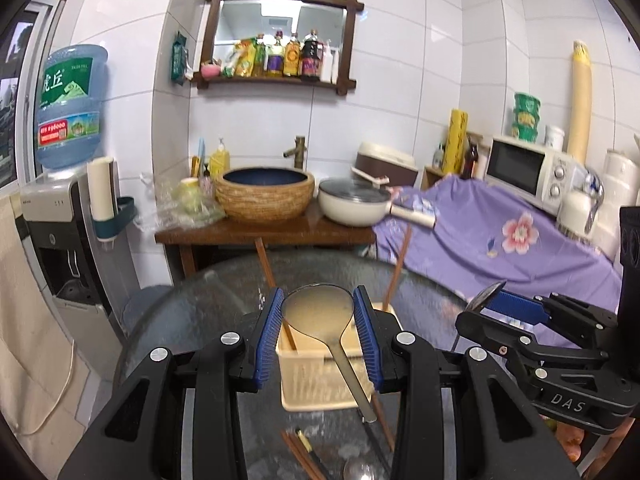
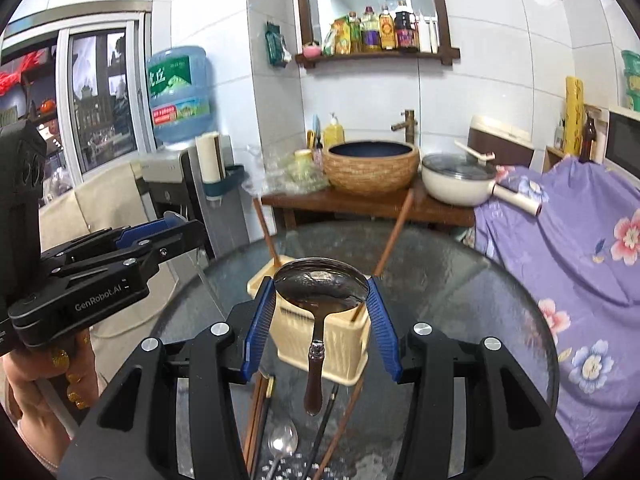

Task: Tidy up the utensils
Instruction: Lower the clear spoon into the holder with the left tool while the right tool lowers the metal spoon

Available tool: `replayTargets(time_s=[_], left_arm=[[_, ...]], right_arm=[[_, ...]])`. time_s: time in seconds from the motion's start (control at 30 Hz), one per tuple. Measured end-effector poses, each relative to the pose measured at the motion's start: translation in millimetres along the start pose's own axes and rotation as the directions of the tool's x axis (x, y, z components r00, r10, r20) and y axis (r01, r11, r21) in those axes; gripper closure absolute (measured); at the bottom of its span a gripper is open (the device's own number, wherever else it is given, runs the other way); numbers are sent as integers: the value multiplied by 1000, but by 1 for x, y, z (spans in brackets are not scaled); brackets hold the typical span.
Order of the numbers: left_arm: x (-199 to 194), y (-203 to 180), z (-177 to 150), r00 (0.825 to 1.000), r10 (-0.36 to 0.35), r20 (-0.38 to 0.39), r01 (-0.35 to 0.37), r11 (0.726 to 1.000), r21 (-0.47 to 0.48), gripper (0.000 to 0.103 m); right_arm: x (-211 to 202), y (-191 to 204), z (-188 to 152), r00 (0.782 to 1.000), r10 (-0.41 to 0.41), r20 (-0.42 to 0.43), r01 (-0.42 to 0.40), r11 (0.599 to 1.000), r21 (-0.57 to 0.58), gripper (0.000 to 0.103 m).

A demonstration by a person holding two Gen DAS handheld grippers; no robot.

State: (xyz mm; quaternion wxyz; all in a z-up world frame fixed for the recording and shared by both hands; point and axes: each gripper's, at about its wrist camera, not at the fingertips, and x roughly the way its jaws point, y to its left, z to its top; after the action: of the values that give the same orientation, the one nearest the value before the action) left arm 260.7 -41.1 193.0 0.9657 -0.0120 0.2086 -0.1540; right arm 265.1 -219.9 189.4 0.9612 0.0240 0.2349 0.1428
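Observation:
In the left wrist view my left gripper (image 1: 318,292) is shut on the bowl of a metal spoon (image 1: 320,316), whose handle hangs down in front of a cream basket (image 1: 316,384). In the right wrist view my right gripper (image 2: 320,282) is shut on the bowl of a brown-handled spoon (image 2: 320,292), handle hanging down over the same basket (image 2: 340,344). Two chopsticks (image 2: 392,236) lean out of the basket. Both grippers are raised above the round glass table (image 2: 460,280). Loose chopsticks (image 2: 256,420) and another spoon (image 2: 282,440) lie on the glass below.
A purple floral cloth (image 2: 560,240) covers furniture right of the table. Behind stand a wooden stand (image 1: 260,236) with a woven basin (image 1: 266,196) and a white pan (image 1: 356,204), and a water dispenser (image 1: 60,220) on the left. A microwave (image 1: 528,172) sits at the right.

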Motion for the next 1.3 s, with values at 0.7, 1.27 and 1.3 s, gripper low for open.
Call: replayTargets(time_s=[0.7, 1.27, 1.3], left_arm=[[84, 25, 31, 983, 180, -26, -181, 983, -37, 68], [118, 24, -21, 976, 182, -122, -186, 982, -20, 68], [119, 24, -23, 975, 182, -127, -186, 982, -20, 68]], right_arm=[[66, -4, 54, 994, -73, 84, 73, 997, 5, 56], [109, -18, -11, 995, -99, -13, 99, 995, 30, 56], [111, -19, -13, 995, -100, -16, 100, 994, 31, 56]])
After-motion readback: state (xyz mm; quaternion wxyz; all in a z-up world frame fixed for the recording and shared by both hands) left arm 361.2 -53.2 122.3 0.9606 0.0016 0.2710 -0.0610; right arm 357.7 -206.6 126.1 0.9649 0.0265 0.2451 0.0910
